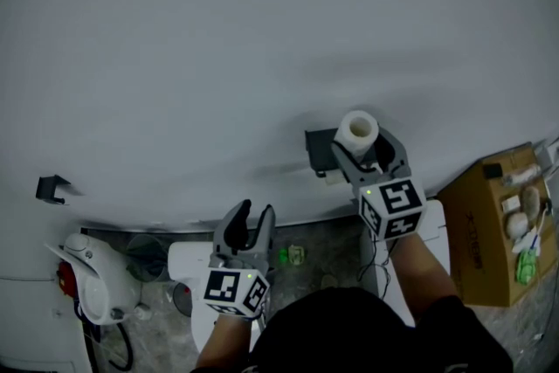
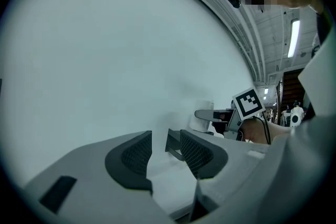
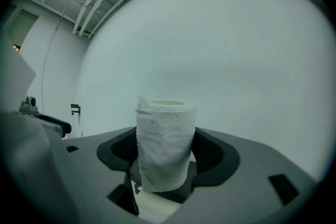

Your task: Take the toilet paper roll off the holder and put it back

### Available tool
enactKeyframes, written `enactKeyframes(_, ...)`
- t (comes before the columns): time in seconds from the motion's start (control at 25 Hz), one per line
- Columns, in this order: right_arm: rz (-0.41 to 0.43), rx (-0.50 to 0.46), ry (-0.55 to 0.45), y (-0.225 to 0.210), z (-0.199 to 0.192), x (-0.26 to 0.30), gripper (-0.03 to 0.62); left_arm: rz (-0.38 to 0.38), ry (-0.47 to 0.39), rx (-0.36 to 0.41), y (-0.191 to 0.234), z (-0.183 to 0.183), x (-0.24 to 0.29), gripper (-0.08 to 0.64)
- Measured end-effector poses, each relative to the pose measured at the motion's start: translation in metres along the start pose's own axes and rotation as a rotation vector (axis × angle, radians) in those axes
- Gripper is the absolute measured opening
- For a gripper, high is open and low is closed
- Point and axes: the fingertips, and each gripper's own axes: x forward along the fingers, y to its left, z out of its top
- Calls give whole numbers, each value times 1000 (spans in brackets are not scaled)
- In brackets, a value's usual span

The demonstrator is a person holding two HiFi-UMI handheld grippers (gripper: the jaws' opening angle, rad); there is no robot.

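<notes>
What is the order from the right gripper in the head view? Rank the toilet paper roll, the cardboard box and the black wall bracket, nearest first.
1. toilet paper roll: upright between the right gripper's jaws.
2. cardboard box: off to its right, lower in the view.
3. black wall bracket: far left, on the wall.

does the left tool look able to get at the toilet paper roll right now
Probably not. The toilet paper roll stands upright, clamped in the right tool, whose jaws cover both its sides. The left tool, open and empty, has free space toward it, but only the roll's top is exposed.
</notes>
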Motion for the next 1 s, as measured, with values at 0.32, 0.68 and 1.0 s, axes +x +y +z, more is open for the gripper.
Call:
enactKeyframes(0.32,64,79,-54,48,9,-38,301,-8,13,-1,1,-1,-48,156)
enactKeyframes(0.68,95,123,-23,124,-14,-93,301,-47,39,-24,5,-20,-124,156)
enactKeyframes(1.0,48,126,26,176,-42,-160,299,-106,63,-72,-3,-52,-192,156)
